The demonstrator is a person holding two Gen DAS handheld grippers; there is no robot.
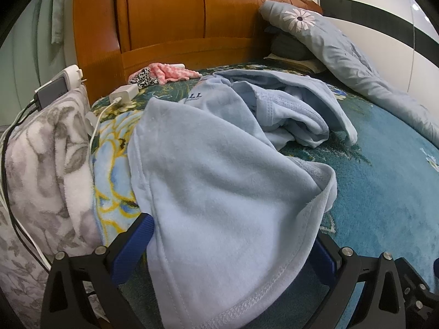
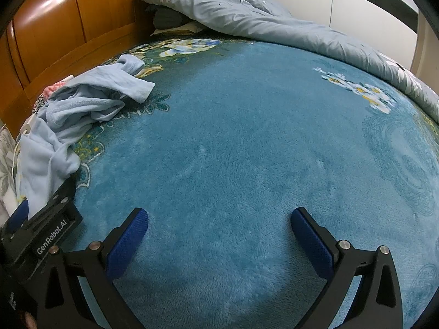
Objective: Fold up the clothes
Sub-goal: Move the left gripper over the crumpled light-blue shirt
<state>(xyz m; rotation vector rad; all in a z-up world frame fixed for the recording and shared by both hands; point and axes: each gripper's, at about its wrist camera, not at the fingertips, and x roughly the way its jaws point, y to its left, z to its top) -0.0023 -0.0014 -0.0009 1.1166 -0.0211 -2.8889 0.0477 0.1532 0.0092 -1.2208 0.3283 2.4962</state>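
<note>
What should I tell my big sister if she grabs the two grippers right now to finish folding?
Left gripper: fingers wide apart, with a hem of the light blue garment draped between them; not clamped.
Right gripper: open and empty, over bare teal blanket.
The garment lies crumpled at the left side of the bed, near the wooden headboard.
Done: nothing folded yet.
Left: probably grip the hem, spread the garment flat on the open blanket, then fold.

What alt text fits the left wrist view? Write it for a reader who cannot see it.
A pale blue fleece garment lies crumpled on a teal floral blanket, its hem draped between the wide-set blue fingers of the left hand-held gripper. Behind it stand a wooden headboard, a white charger and a pink cloth.
</note>
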